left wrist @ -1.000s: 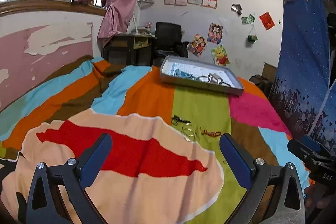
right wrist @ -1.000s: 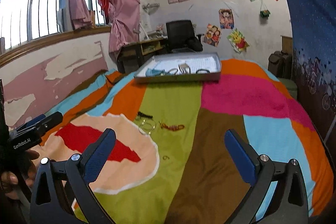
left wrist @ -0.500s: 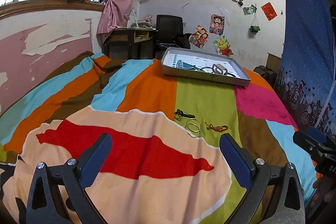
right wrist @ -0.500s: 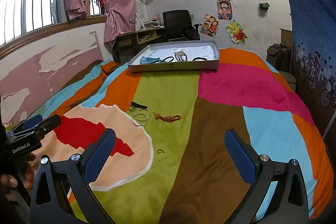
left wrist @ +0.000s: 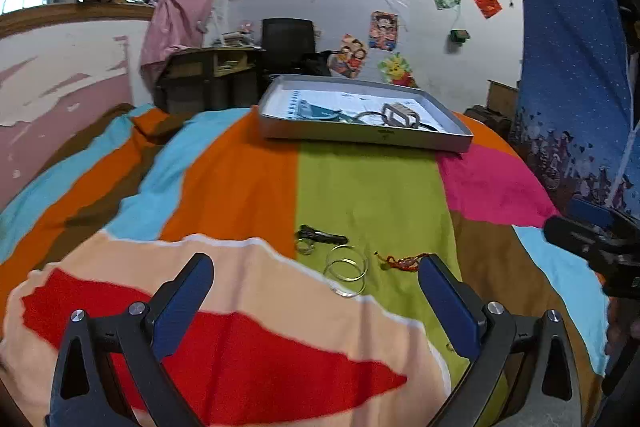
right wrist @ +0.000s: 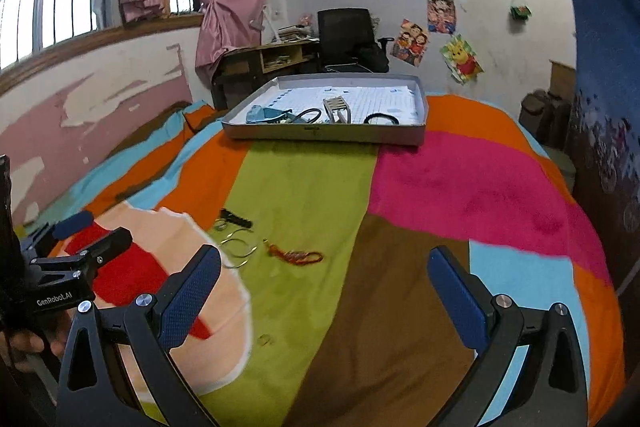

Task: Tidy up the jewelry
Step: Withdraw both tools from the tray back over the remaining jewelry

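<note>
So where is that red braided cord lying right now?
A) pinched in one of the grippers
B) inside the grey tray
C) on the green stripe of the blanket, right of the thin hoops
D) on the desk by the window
C: the red braided cord lies on the blanket's green stripe, just right of the thin hoops, with both grippers open and empty.

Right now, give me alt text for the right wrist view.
Open right tool hovers over a striped bedspread; gold bangles, a red cord bracelet and a small ring lie ahead, grey tray beyond.
</note>
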Demonstrator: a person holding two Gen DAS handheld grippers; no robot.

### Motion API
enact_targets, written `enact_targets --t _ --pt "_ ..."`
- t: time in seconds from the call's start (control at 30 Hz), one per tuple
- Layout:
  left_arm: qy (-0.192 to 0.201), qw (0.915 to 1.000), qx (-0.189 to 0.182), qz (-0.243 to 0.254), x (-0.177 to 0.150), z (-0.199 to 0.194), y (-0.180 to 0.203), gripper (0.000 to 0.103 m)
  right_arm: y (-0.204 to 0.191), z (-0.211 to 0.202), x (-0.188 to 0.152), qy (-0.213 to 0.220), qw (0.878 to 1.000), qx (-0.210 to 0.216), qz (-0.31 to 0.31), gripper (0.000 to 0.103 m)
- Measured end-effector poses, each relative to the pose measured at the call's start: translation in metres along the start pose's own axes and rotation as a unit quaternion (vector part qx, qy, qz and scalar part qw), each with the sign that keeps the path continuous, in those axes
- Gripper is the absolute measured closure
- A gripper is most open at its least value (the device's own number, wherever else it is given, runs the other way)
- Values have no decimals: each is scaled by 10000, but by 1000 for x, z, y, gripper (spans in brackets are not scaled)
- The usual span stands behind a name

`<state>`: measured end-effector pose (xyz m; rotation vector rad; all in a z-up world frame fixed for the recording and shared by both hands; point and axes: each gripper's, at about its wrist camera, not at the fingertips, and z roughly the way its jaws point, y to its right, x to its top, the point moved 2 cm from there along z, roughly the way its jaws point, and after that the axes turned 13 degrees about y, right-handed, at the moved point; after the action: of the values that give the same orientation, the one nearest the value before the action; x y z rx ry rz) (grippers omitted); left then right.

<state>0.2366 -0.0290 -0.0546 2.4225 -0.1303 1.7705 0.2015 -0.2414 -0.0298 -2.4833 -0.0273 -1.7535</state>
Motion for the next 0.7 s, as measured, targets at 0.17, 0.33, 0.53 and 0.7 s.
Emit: enact_targets --t 0.17,0.33,0.53,0.7 --pt "-156 9993 -331 -74 -9 34 -4 0 6 39 -7 -195 9994 188 -213 1" --pt "-287 9981 -502 -233 -17 56 -11 7 13 74 -20 -423 9983 276 -274 1" --pt "-430 9964 -719 -133 -21 75 -9 23 7 100 -33 -545 9967 518 -304 1" --pt "-616 9941 -893 -61 -26 87 -8 43 -7 115 -42 -650 9935 805 -473 2"
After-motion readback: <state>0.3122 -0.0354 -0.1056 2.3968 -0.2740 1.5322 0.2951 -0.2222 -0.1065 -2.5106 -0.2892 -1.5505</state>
